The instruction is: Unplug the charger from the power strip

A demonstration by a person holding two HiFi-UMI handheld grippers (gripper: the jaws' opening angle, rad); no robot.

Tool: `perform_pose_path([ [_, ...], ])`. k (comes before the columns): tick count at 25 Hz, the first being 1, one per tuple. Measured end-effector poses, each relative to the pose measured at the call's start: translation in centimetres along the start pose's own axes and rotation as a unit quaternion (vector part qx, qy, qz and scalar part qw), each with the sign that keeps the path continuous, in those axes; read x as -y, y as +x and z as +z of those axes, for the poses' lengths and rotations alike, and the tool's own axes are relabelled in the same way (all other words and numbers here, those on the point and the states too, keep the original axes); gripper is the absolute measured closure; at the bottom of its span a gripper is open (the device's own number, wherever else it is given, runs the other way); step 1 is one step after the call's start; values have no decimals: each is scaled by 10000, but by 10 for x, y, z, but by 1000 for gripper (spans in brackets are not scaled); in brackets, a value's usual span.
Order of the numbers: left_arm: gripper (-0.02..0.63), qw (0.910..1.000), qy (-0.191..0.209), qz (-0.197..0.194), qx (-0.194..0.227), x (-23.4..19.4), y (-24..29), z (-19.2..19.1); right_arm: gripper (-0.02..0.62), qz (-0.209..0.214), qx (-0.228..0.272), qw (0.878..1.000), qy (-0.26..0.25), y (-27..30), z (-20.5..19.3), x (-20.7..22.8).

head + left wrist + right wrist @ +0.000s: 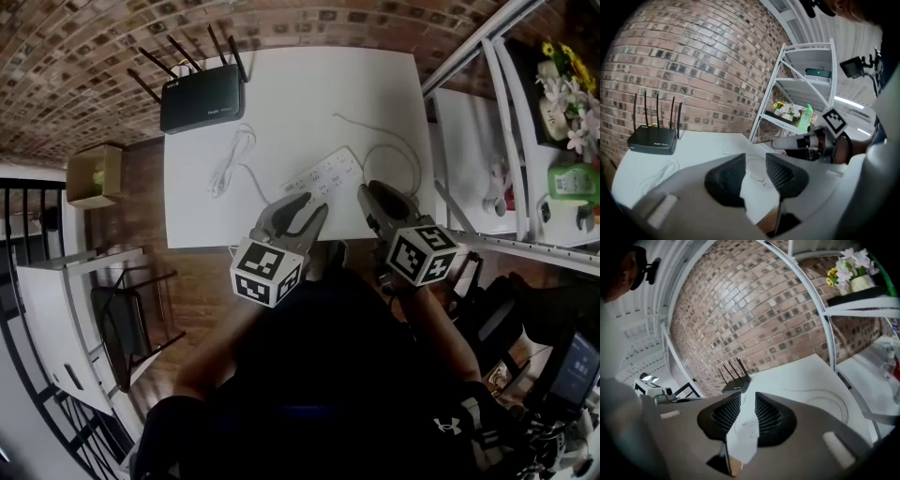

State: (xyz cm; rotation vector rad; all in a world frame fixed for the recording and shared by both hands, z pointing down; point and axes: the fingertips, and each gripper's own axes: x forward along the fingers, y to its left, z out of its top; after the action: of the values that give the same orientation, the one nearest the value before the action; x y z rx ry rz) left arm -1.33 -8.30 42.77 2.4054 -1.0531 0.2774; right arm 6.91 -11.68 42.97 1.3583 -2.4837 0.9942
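At the far left of the bench (309,84) we see a black router (202,103) with its aerials up, and near it a thin white cable (228,164) lying in a loose loop. One end of that cable runs toward the left gripper (314,204), which hangs over the near edge of the bench with its marker cube (267,272) toward us. In the left gripper view its fingers (729,180) stand clearly apart, and we see only bare bench through the gap. They hold and touch nothing.

Just right of it the white power strip (328,173) lies slantwise on the bench, its cord curling off to the right. We cannot make out the charger itself, in a socket or elsewhere.

The right gripper (375,192) hangs over the near right end of the strip. In the right gripper view its fingers (768,416) are drawn close, leaving only a slim gap. A white surface with faint marks shows through that gap. We think it lies below the fingers, which are not pinching it.

Furthest right stands a white shelf rack (525,141) with flowers (562,84) on it.
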Motion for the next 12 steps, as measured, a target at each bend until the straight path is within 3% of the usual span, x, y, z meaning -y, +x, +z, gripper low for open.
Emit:
perform_pose_path([
  [4, 471, 9996, 42, -78, 275, 10, -8, 24, 526, 261, 267, 9967, -721, -8, 18, -29],
  [12, 476, 9982, 189, -207, 521, 27, -16, 48, 574, 367, 699, 9847, -1555, -20, 30, -55],
])
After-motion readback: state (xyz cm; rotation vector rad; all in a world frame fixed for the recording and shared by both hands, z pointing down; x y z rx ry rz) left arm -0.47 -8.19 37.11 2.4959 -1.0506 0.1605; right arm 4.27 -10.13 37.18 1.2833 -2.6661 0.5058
